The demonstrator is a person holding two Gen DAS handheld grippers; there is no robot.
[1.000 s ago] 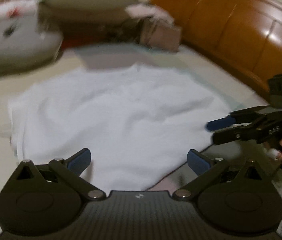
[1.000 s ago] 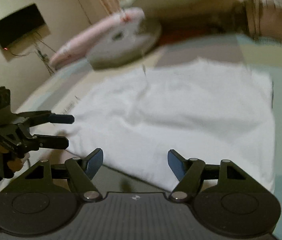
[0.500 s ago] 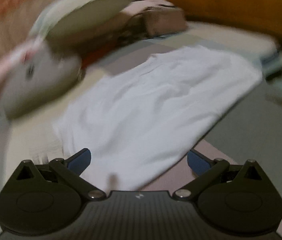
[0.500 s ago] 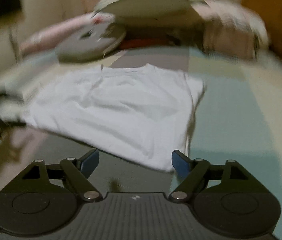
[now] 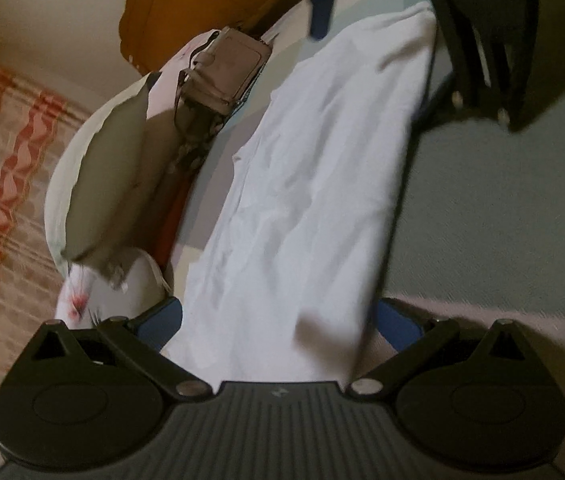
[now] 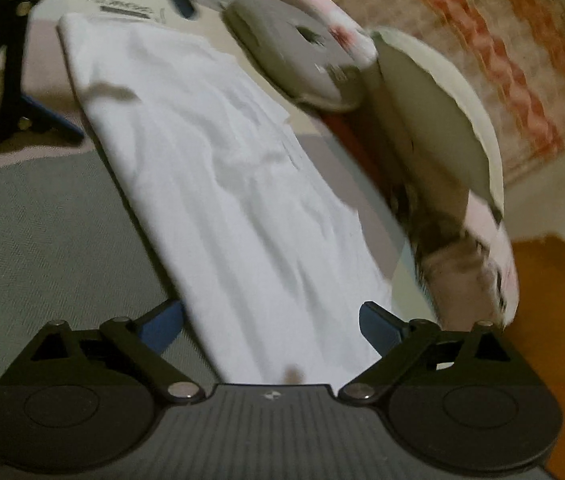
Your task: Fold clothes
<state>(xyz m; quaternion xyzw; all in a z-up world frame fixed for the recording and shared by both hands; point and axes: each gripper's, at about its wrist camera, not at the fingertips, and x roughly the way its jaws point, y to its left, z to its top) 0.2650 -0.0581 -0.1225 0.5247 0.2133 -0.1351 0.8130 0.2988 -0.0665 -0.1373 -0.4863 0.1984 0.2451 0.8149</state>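
A white garment [image 5: 306, 184] lies flat on the bed as a long strip, folded lengthwise. My left gripper [image 5: 278, 322] is open at one short end, the cloth lying between its blue pads. At the opposite end my right gripper [image 6: 270, 324] is open too, with the garment [image 6: 210, 160] running away from between its fingers. Each gripper faces the other along the strip. In the left wrist view a blue pad [image 5: 320, 12] of the right gripper shows at the far end. In the right wrist view a blue pad [image 6: 52, 118] of the left gripper shows beside the far corner.
Along one long side of the garment lie a grey plush toy [image 6: 298, 56], a pale pillow [image 5: 114, 176] and a brown bag [image 5: 230, 72]. A wooden headboard [image 5: 202, 4] stands behind the bed. The other long side borders grey-green bedding [image 5: 502, 220]. A patterned curtain [image 6: 502, 48] hangs beyond.
Both grippers have swung from the garment's near long edge out to its two short ends and now face each other. Both stay open. The garment has not moved.
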